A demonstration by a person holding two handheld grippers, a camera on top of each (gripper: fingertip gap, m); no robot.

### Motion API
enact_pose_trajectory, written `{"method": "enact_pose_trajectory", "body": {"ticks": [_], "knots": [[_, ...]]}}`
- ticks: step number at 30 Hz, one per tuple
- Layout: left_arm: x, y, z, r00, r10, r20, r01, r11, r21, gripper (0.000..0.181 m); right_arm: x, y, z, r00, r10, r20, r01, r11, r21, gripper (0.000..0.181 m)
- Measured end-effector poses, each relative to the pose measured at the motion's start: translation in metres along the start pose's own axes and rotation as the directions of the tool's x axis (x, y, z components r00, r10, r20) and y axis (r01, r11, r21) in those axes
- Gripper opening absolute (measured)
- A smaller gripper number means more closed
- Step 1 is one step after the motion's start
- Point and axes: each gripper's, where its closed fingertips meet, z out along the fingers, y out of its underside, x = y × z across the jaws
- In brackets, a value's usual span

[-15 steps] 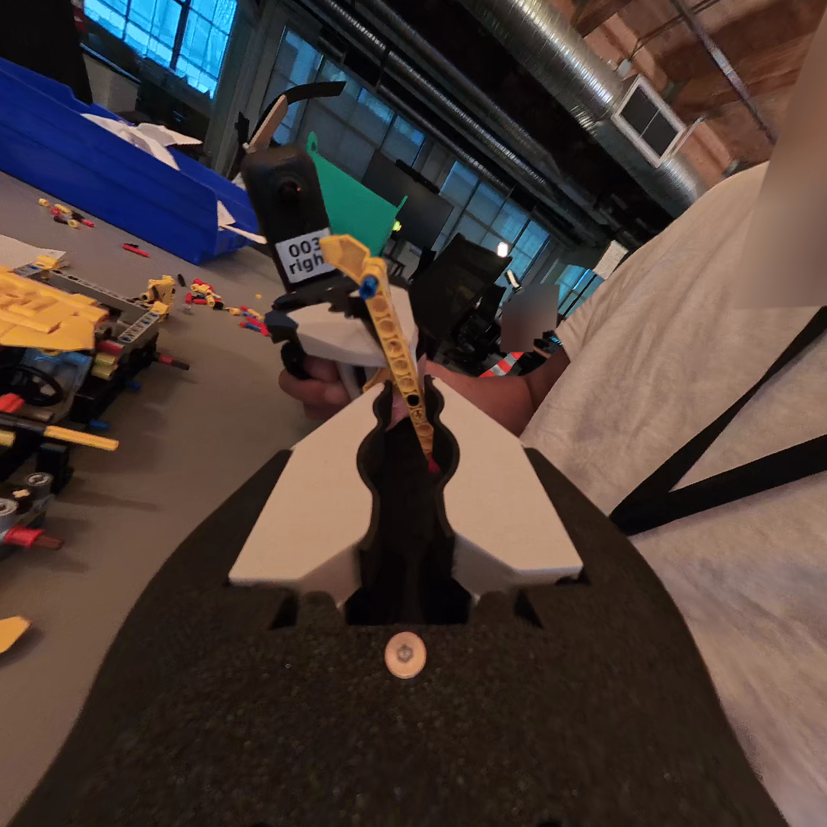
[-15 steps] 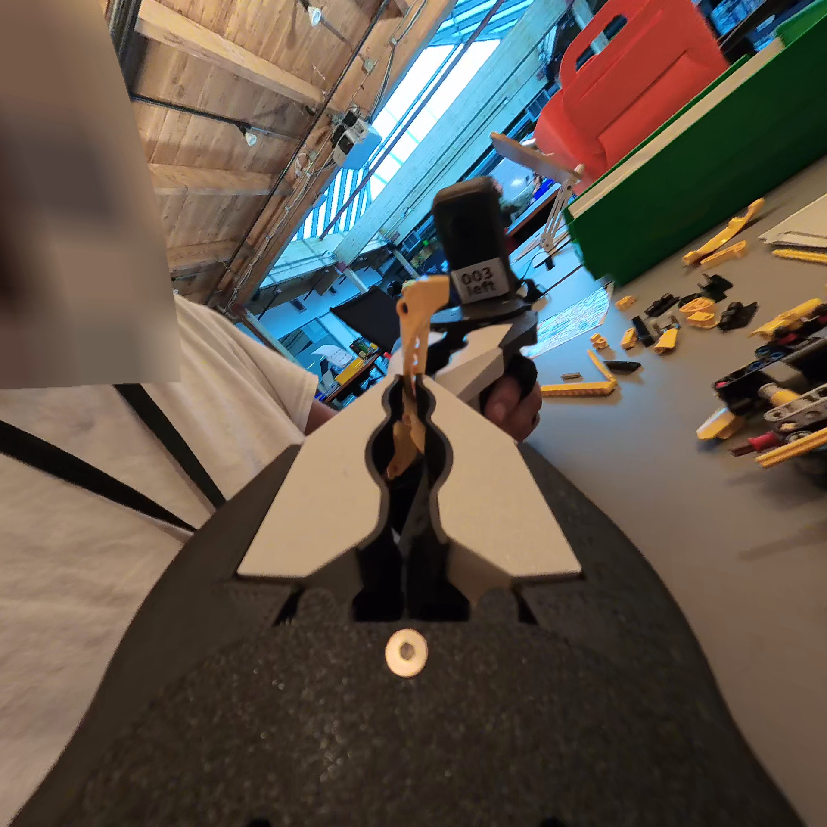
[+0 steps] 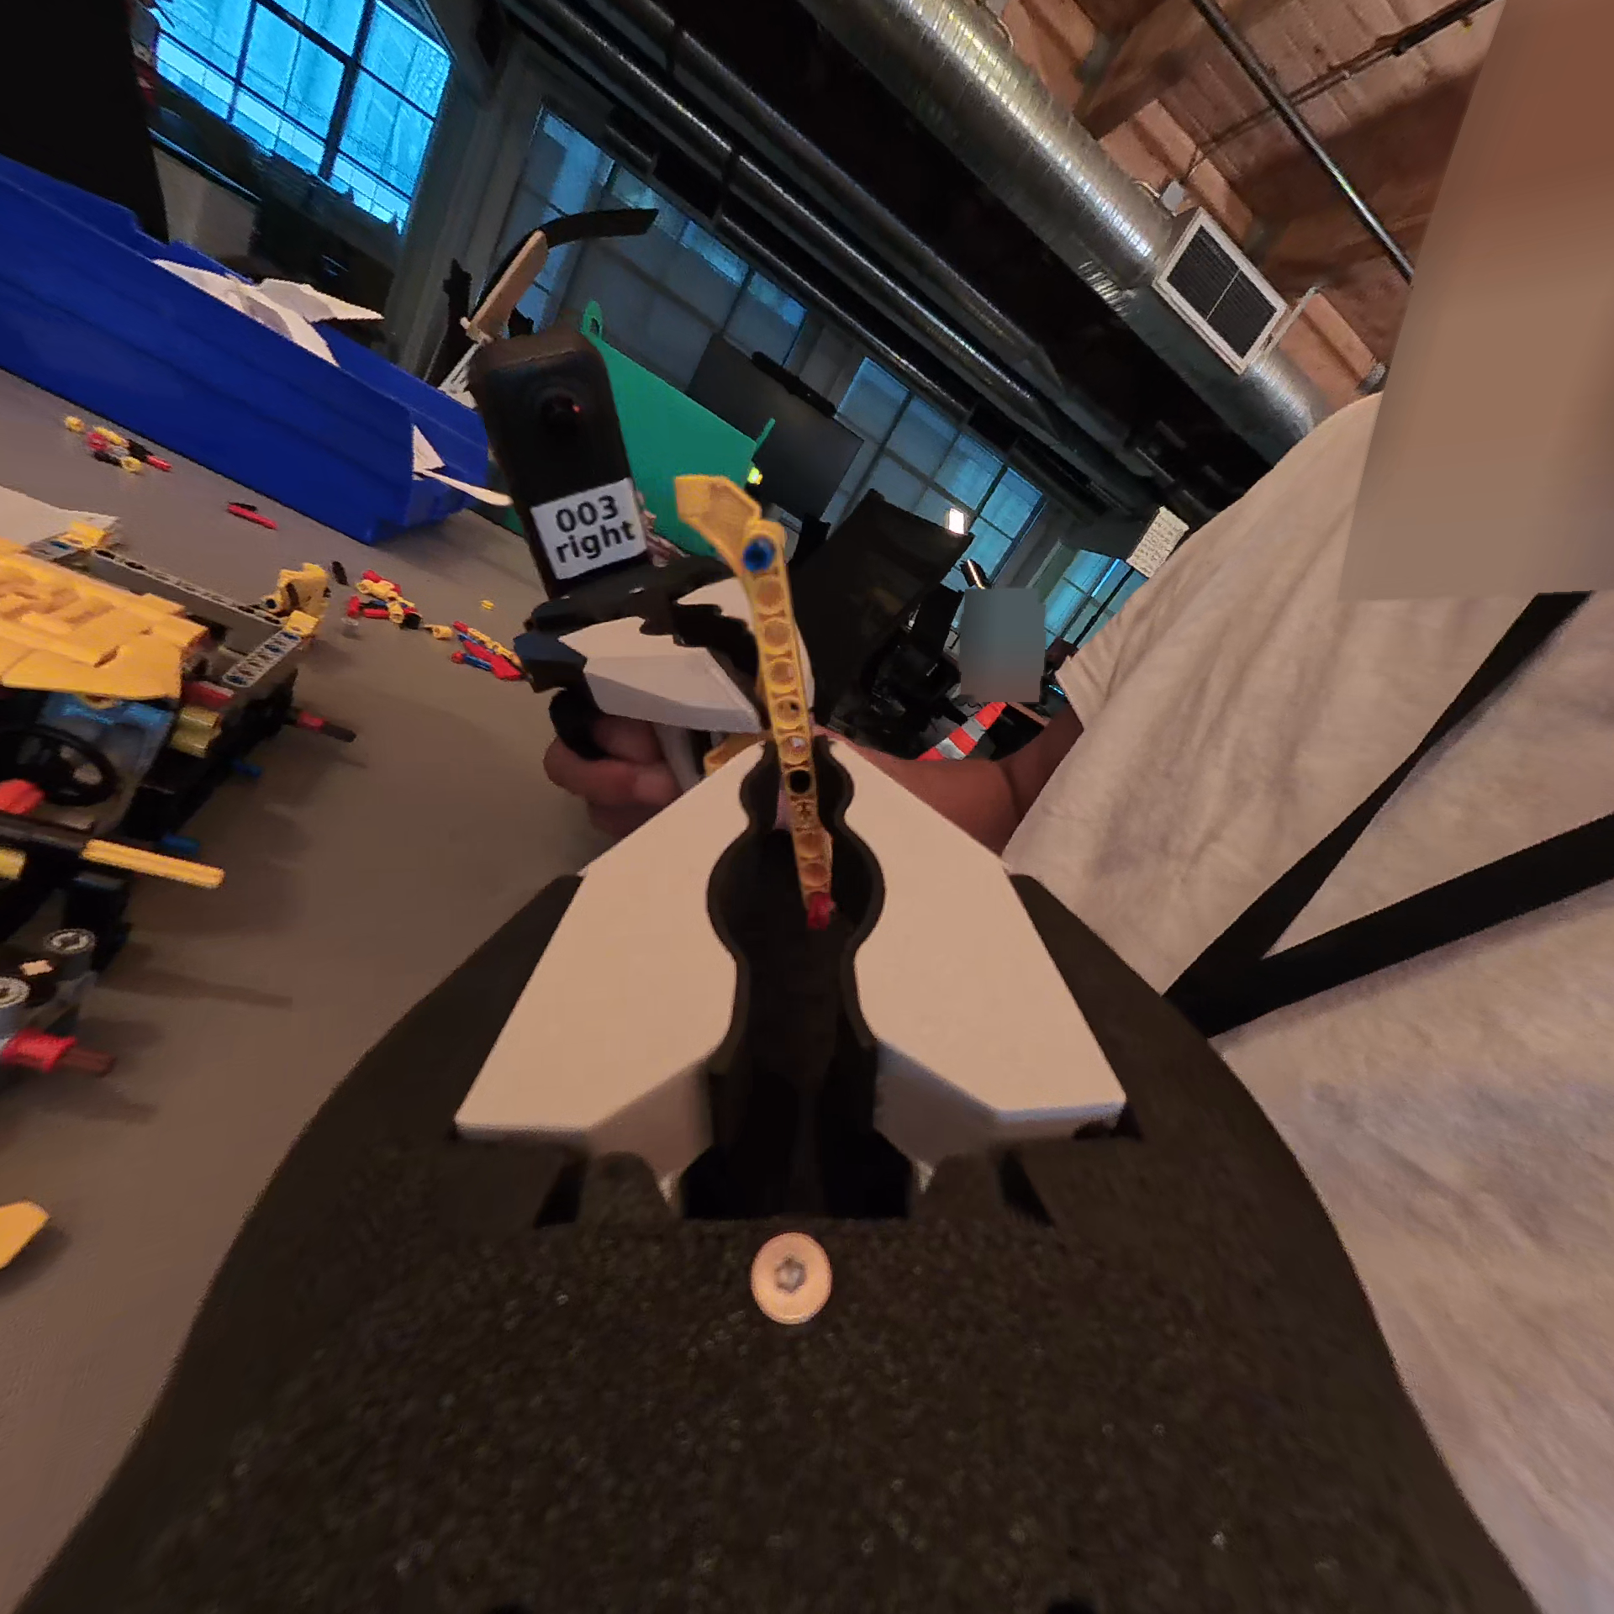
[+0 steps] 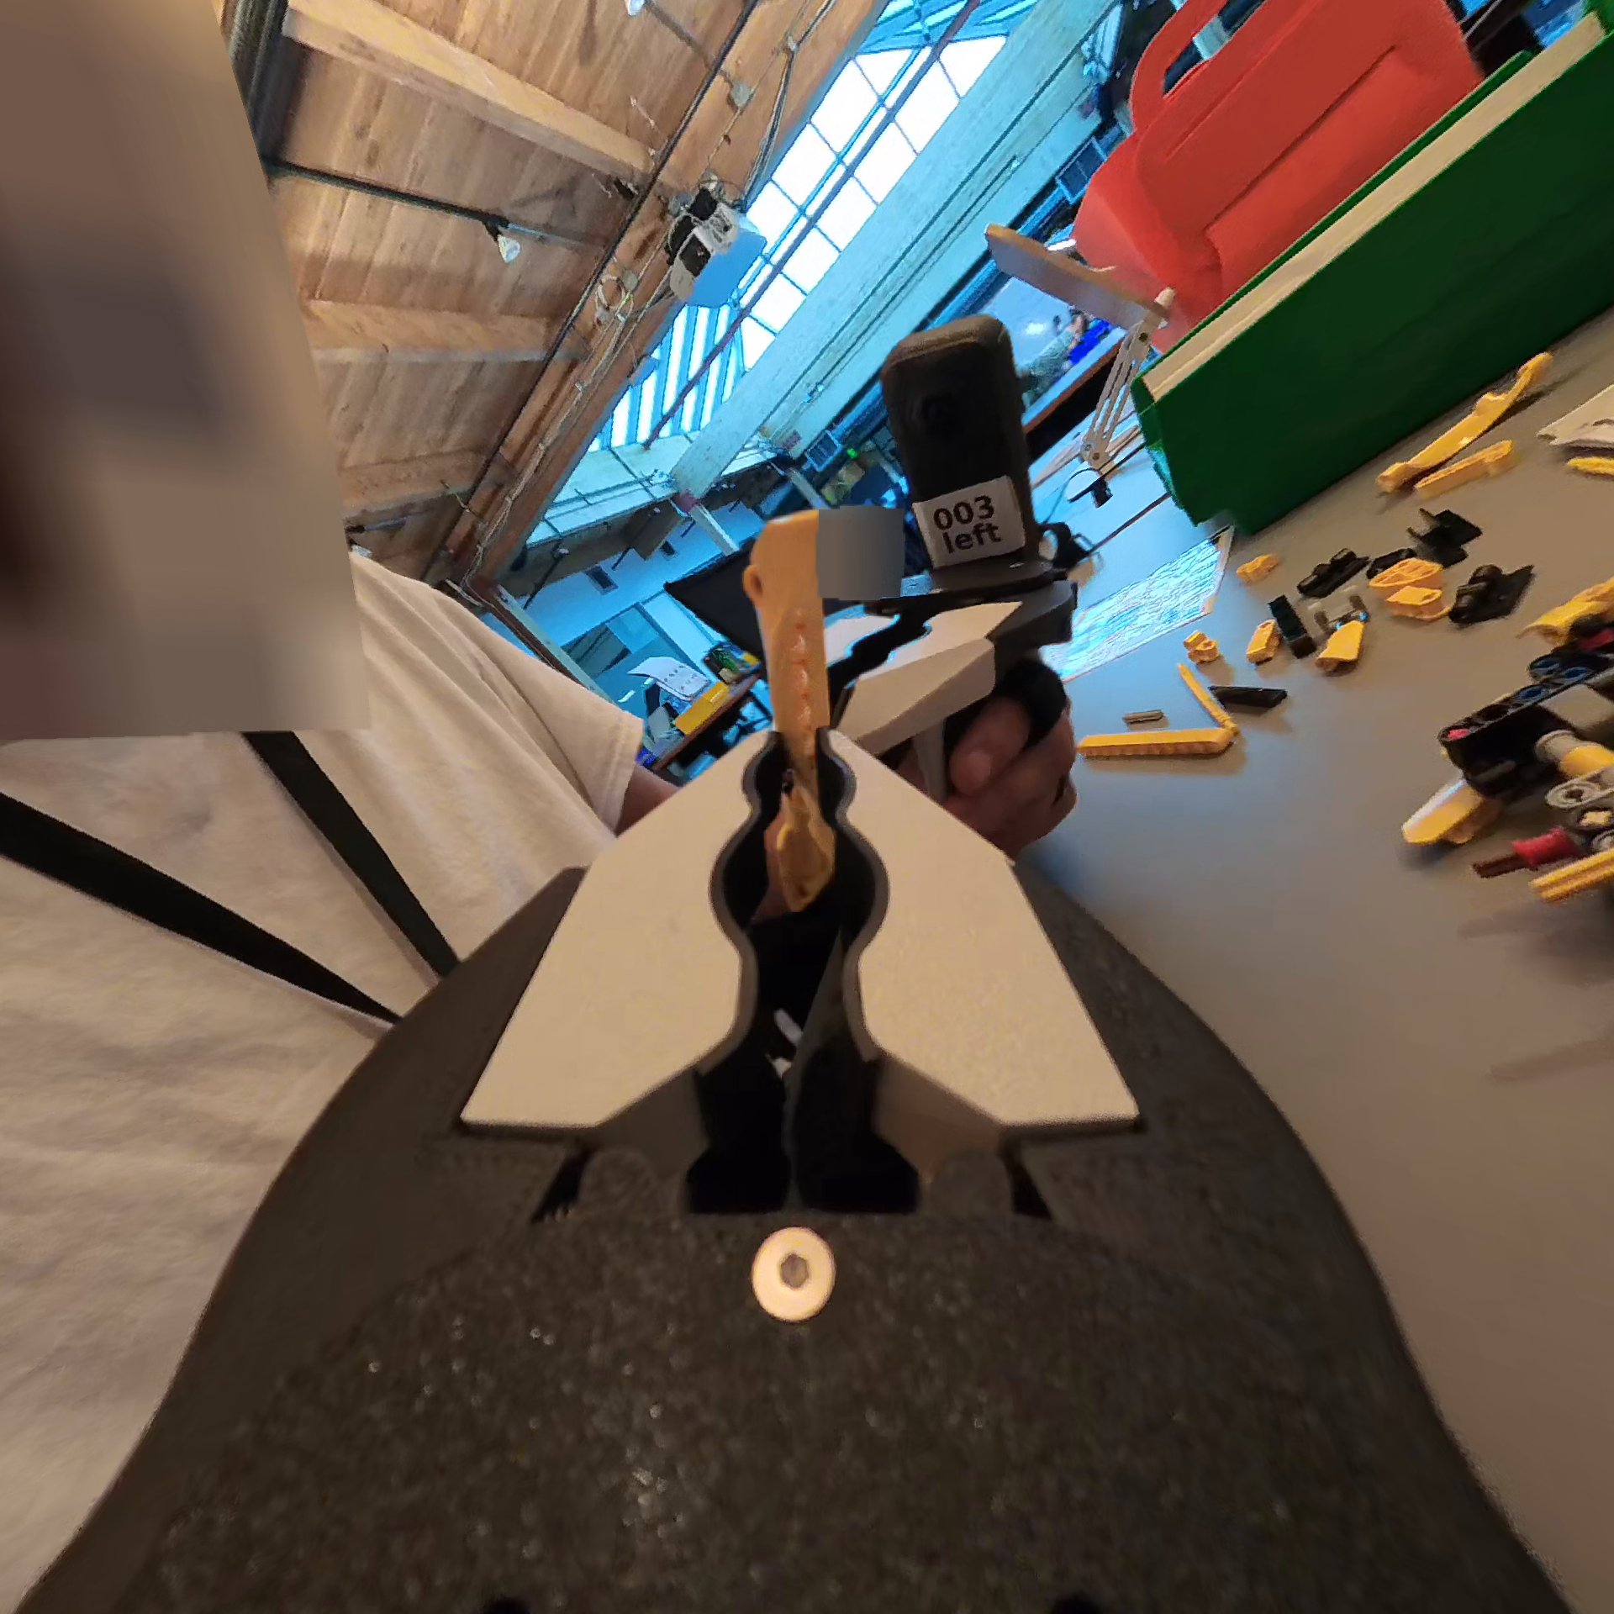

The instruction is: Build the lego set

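An industrial loft workshop: exposed metal ductwork, timber ceiling, storage bins, grey worktable.

Beam between gripper tips, above table; model left.

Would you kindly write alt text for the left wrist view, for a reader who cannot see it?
The left gripper is shut on a long yellow lego beam with a blue pin near its top, raised above a grey table. The right gripper sits close behind it; a partly built yellow and black lego model stands at left.
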Motion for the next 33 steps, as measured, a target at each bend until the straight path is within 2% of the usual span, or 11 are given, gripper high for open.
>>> {"method": "enact_pose_trajectory", "body": {"ticks": [7,11,17,26,29,33], "knots": [[0.010,0.003,0.003,0.999,0.031,-0.045,-0.032,0.999,-0.019,0.008,-0.012,0.006,0.000,0.985,0.128,0.119,-0.121,0.991,-0.060,0.005],[0.006,0.004,0.003,0.999,0.030,-0.025,-0.031,0.999,-0.027,0.007,-0.020,0.006,-0.001,0.976,0.139,0.168,-0.128,0.989,-0.076,0.003],[0.007,0.004,0.002,0.999,0.016,-0.036,-0.017,1.000,-0.022,0.007,-0.015,0.006,-0.001,0.992,0.060,0.110,-0.051,0.995,-0.082,0.003],[0.008,0.004,0.004,0.999,-0.004,-0.054,0.003,1.000,-0.024,0.007,-0.015,0.007,-0.001,0.996,-0.024,0.090,0.032,0.996,-0.087,0.004],[0.004,0.002,0.003,1.000,-0.006,-0.026,0.005,1.000,-0.010,0.007,-0.010,0.005,-0.002,0.997,-0.049,0.060,0.052,0.997,-0.050,0.004],[0.000,-0.003,0.001,1.000,0.001,0.002,-0.001,1.000,0.020,0.007,0.000,0.003,-0.006,0.998,-0.054,-0.013,0.053,0.998,-0.044,0.013]]}}
